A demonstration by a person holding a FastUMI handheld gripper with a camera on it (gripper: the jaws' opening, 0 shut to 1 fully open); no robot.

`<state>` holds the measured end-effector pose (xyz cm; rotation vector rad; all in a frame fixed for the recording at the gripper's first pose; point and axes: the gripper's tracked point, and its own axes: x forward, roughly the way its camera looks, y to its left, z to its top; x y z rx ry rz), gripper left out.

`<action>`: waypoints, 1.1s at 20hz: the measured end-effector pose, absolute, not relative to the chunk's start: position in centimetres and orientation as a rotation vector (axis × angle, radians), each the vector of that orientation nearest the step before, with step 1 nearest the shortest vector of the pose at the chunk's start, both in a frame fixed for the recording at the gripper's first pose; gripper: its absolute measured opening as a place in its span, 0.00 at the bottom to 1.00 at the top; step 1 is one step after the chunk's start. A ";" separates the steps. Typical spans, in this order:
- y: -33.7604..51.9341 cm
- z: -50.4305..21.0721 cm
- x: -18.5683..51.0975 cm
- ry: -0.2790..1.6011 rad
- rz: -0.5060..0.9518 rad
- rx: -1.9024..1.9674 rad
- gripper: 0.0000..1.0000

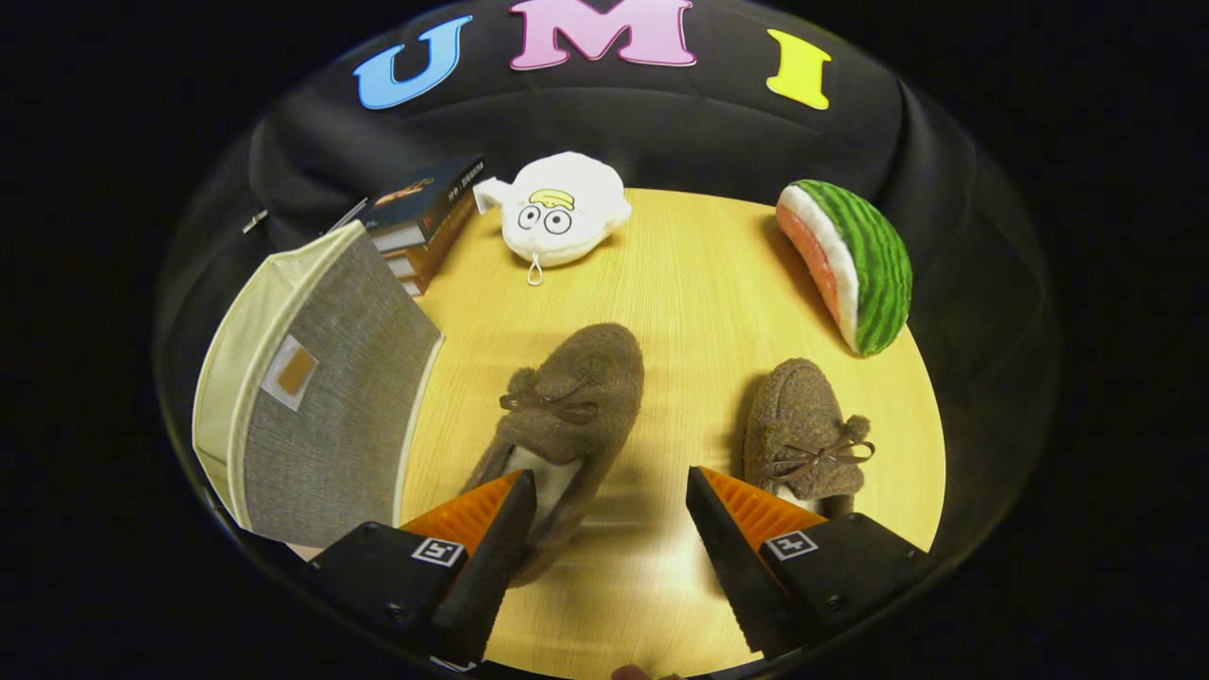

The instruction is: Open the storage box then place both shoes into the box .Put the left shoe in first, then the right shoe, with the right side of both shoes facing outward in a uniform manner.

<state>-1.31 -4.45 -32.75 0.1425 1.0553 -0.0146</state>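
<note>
Nothing placed yet: storage box (316, 397) at 9 o'clock looks closed; 2 shoes on table (699, 283), one (567, 406) at left jaw, other (803, 430) at 2 o'clock. Gripper (609, 515) jaws wide, empty

Storage box (321, 397) closed; two brown shoes (567, 416) (803, 434) beside it

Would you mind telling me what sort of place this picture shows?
Probably a staged recording booth, not a home: a small wooden table backed by black cloth, set with props such as a watermelon toy, and the open tool over it.
</note>
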 end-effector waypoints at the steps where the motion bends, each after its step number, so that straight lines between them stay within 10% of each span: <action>1: -4.7 -33.7 -1.1 1.076 -0.037 0.164 0.99; 7: -3.9 -36.7 0.3 1.137 -0.092 0.350 0.98; 11: -2.7 -36.7 0.7 1.168 -0.078 0.410 0.33; 15: -3.2 -36.7 0.5 1.171 -0.158 0.524 0.07; 22: -2.7 -31.2 0.3 1.113 -0.193 0.624 0.05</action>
